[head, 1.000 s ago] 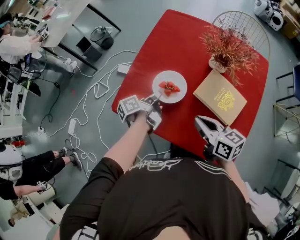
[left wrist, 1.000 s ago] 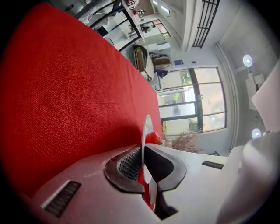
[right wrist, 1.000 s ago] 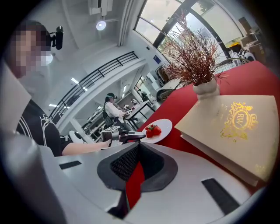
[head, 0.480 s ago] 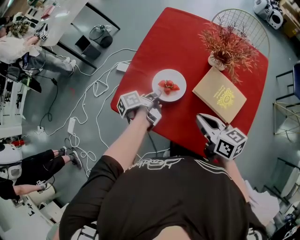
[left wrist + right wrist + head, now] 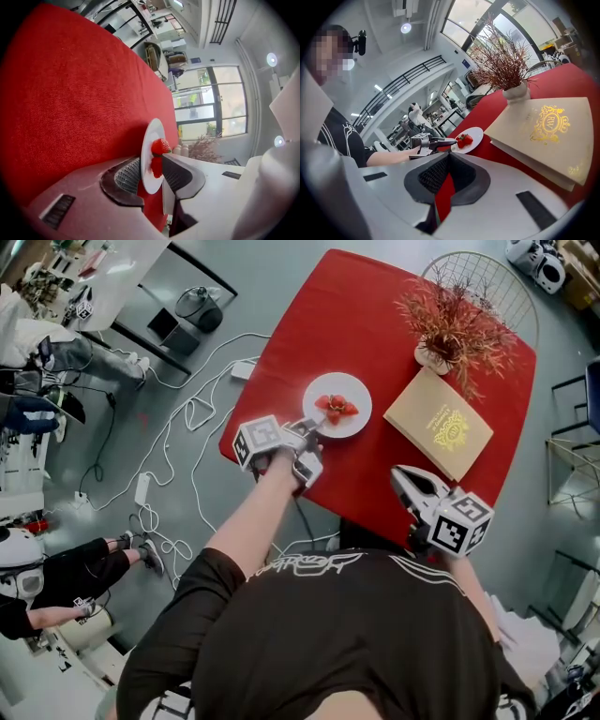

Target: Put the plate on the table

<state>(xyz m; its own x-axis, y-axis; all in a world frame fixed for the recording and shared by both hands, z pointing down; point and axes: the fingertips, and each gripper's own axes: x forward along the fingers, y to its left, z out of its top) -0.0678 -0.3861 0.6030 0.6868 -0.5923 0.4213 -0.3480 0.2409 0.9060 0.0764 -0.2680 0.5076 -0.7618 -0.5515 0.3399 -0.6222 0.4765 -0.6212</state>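
The left gripper (image 5: 153, 164) has just been easing its jaws apart; the near rim of the white plate (image 5: 149, 133) stands between the pads, no longer clamped. The plate lies flat on the red table (image 5: 70, 93), near its left edge in the head view, and holds a small cluster of strawberries (image 5: 160, 146). The right gripper (image 5: 447, 157) hovers at the table's near edge, tips pressed together on nothing. Beyond it lies a cream booklet (image 5: 539, 131) with a gold crest, and just behind that a white pot (image 5: 516, 91) filled with reddish dried branches (image 5: 501, 61).
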